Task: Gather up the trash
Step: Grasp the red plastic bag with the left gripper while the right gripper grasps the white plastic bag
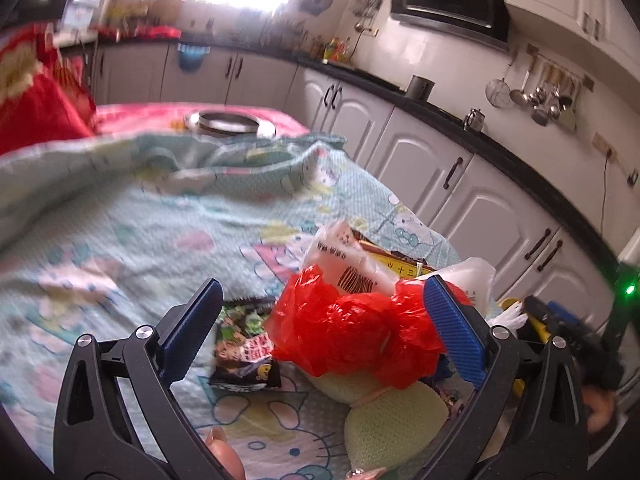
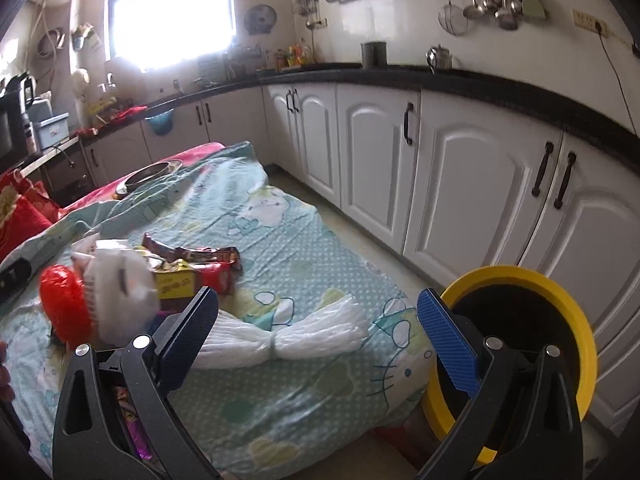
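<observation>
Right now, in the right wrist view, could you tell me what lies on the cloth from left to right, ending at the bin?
Red plastic bag → crumpled white bag → yellow box → tied white bundle → yellow-rimmed bin.

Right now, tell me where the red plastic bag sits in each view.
Left wrist view: the red plastic bag fills the lower centre, between the open left tool's fingers.
Right wrist view: the red plastic bag is at the far left edge, left of the open right tool.
Shared landmark: the white barcode bag touching it.
</observation>
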`<action>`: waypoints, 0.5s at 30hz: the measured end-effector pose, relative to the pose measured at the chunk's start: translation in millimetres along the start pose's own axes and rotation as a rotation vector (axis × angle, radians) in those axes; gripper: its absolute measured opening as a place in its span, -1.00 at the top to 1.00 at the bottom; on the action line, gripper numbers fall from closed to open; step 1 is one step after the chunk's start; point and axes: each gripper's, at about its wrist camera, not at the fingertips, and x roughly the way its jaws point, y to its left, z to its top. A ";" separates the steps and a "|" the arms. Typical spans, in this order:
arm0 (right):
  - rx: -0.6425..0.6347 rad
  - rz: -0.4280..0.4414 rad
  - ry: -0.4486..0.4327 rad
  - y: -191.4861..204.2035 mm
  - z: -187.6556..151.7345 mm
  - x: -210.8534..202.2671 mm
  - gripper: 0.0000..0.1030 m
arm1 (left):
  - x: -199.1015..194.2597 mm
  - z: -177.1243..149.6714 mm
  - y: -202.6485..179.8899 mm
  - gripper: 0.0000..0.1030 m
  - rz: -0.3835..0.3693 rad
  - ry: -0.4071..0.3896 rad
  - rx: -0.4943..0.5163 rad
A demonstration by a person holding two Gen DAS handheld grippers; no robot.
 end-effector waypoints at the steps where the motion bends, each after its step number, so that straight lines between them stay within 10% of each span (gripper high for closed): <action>1: 0.007 -0.004 0.009 -2.7 0.2 3.2 -0.84 | 5.1 -0.2 4.5 -0.79 -0.006 0.015 -0.025; 6: 0.072 0.026 0.091 -16.6 -4.1 26.0 -0.51 | 18.0 -3.5 11.7 -0.72 -0.065 0.073 -0.081; 15: 0.130 0.112 0.168 -26.1 -17.5 38.3 0.25 | 6.7 -8.7 1.6 0.33 -0.106 0.100 -0.024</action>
